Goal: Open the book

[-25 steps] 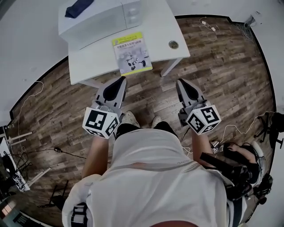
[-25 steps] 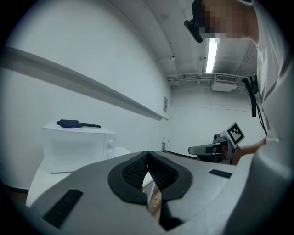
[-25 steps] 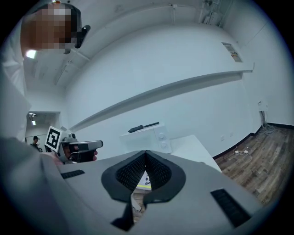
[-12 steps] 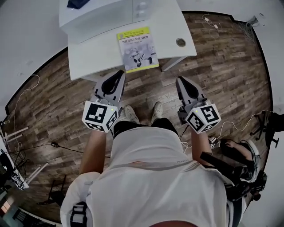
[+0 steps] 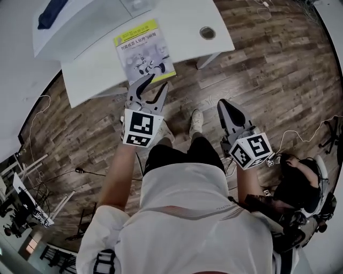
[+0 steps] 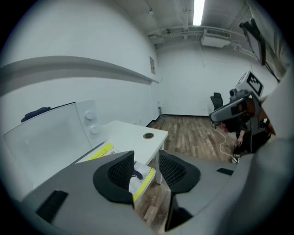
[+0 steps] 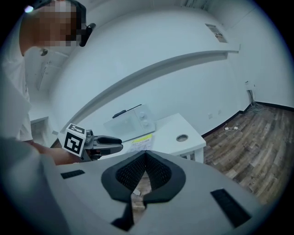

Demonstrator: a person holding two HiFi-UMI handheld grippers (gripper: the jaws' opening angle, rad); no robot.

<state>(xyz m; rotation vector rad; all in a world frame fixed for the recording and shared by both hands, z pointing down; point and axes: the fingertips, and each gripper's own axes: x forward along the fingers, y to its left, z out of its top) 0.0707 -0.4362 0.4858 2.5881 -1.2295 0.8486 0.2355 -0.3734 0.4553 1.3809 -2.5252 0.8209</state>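
Now the left gripper (image 5: 155, 83), upper centre, hovers at the closed book's (image 5: 142, 50) near edge, jaws just spread apart, gripping nothing; the right gripper (image 5: 224, 104), centre right, is pinched together, empty.

1. This looks like a research lab or test room, with bare white walls (image 6: 105, 41), a ceiling strip light (image 6: 199, 11) and exposed ducts (image 6: 183, 32) overhead.
2. Loose cables (image 5: 33, 116) trail over the wood-look plank floor (image 5: 268, 69), and stands with equipment (image 5: 32, 208) crowd one edge.
3. Furniture is sparse: a plain white table (image 5: 187, 24) with a cable hole (image 5: 207, 33), a white microwave-like appliance (image 5: 91, 24) and a dark office chair (image 6: 217, 100) by the far wall.
4. A person carries a left gripper (image 5: 159, 80) and a right gripper (image 5: 224, 103), each bearing a cube of square markers, which is research gear.
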